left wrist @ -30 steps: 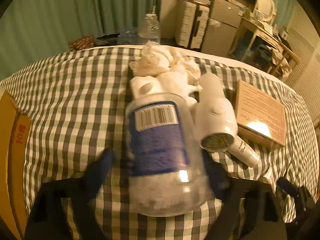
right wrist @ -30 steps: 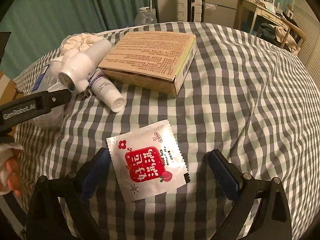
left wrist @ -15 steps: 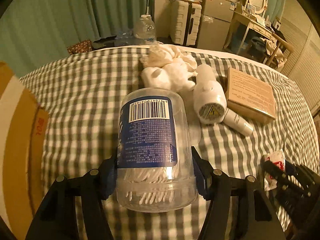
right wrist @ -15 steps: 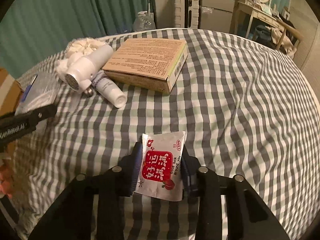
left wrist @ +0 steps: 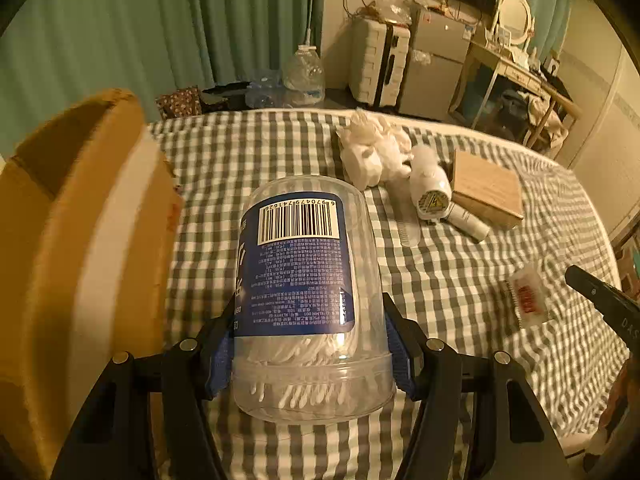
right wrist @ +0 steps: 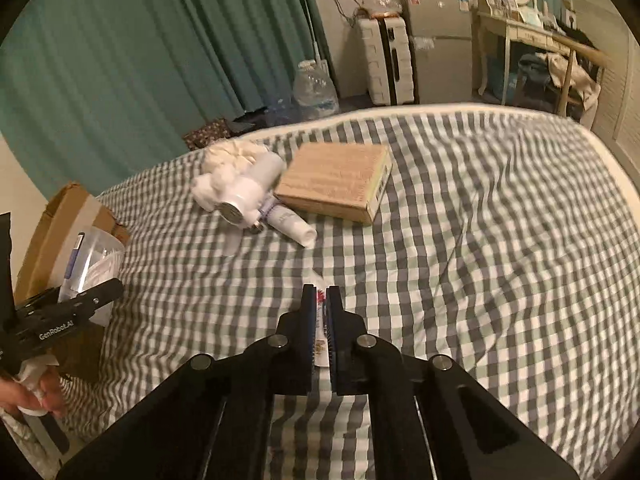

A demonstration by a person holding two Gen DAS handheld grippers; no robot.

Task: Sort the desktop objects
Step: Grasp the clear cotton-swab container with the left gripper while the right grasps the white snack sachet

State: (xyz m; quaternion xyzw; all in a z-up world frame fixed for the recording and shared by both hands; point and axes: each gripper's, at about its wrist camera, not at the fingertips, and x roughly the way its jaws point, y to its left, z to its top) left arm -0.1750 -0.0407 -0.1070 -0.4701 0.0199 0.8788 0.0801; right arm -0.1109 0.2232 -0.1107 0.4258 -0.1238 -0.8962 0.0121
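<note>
My left gripper [left wrist: 310, 350] is shut on a clear cotton swab jar [left wrist: 306, 280] with a blue label, held above the checked bed beside a cardboard box [left wrist: 76, 264]. The jar also shows in the right wrist view [right wrist: 94, 264]. My right gripper [right wrist: 321, 304] is shut on a red and white snack sachet [right wrist: 320, 312], seen edge-on between the jaws and lifted off the cover. In the left wrist view the sachet [left wrist: 528, 298] shows at the right.
On the checked cover [right wrist: 480, 240] lie a white cloth bundle [right wrist: 224, 160], a white hair dryer [right wrist: 250, 192], a white tube [right wrist: 292, 226] and a flat brown box [right wrist: 340, 180]. A clear comb [left wrist: 409, 232] lies near the dryer. Water bottle, suitcase and desk stand beyond the bed.
Both grippers closed on their objects and lifted. The left one carried the swab jar back toward the cardboard box. The right one squeezed the sachet edge-on and raised it.
</note>
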